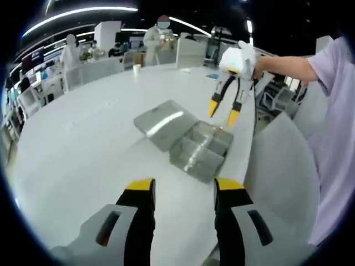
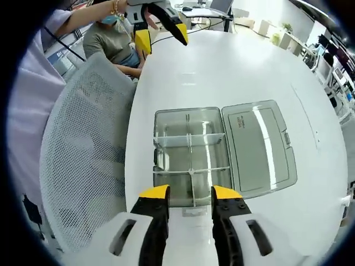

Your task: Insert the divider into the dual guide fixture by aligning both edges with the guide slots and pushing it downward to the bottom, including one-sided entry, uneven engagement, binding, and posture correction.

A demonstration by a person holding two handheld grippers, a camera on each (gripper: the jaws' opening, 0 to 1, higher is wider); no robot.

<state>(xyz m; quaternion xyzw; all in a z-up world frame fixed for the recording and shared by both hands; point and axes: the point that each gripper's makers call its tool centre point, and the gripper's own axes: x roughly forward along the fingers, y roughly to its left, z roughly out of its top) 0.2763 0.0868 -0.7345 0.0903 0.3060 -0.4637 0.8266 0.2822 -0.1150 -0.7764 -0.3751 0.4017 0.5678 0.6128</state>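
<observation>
My left gripper view looks across the table (image 1: pixel 83 155) from far; my right looks down close. Both share the clear box (image 1: pixel 201 148) (image 2: pixel 190 155).

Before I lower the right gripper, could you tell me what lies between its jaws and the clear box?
Nothing: in the right gripper view the right gripper hangs open just over the near wall of the clear box, with no object between.

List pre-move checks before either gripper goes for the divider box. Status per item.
1. Right gripper empty, jaws apart: ok.
2. Left gripper empty, jaws apart: ok.
3. Clear box open, lid laid flat beside it: ok.
4. Dividers sitting in the box, crossing: ok; fully seated to the bottom: cannot tell.
5. Right gripper above the box's near edge, not touching: ok.
6. Mesh chair close beside the table edge, possible elbow snag: not ok.
</observation>
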